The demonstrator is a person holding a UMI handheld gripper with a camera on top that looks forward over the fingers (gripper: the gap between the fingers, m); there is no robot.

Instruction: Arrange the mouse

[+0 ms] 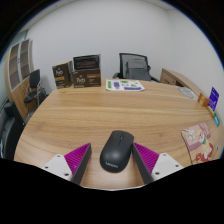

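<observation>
The black mouse (117, 150) sits on the wooden table (100, 120) between the gripper (114, 162) fingers, which are apart, ready to squeeze it.

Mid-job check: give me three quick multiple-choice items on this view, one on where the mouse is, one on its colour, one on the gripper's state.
1. Where is the mouse?
A. Between the two fingers, on the table
B. Beside the boxes at the far edge
C. On the office chair

2. What colour is the mouse?
A. White
B. Black
C. Red

3. What state is the gripper in?
A. Shut on the mouse
B. Open, with a gap at each side of the mouse
C. Shut on nothing

Answers: 1 A, it lies on the wood between the pink pads. 2 B, its shell is dark black. 3 B, bare table shows between each finger and the mouse.
</observation>
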